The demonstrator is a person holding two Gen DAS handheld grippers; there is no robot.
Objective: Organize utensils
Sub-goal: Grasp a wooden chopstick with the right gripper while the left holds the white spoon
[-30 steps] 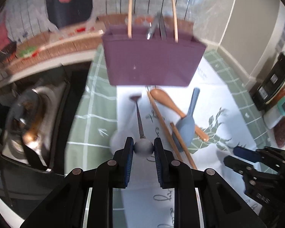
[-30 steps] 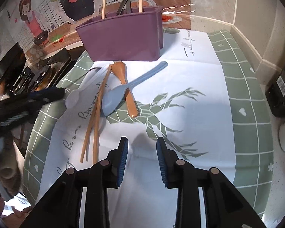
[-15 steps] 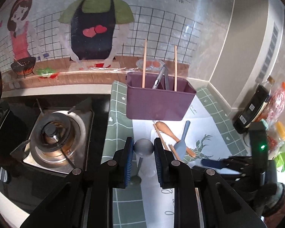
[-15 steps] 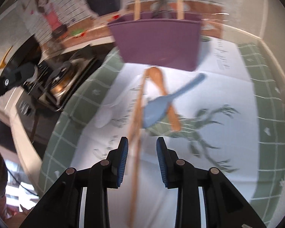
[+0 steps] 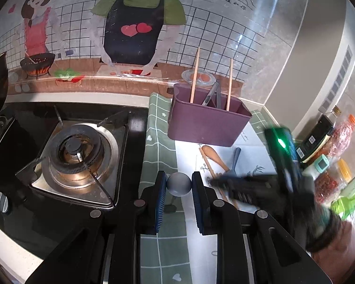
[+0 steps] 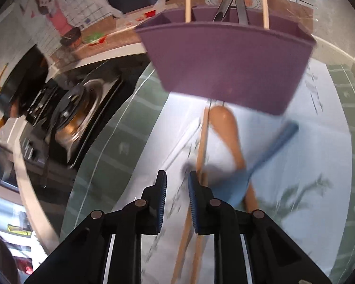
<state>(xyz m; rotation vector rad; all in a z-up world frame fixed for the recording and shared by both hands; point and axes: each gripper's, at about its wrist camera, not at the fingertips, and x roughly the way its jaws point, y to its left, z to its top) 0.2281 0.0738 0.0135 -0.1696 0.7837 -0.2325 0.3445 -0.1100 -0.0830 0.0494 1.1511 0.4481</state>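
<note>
The left claw is clamping the round end of a grey spoon, now lifted off the counter where a second ago it lay on the cloth, so it looks ready for the purple holder at 1 o'clock. The right claw, its jaws just narrowing yet gripping nothing, is dropping toward the chopsticks, wooden spoon and blue scoop, having hovered farther back earlier.
</note>
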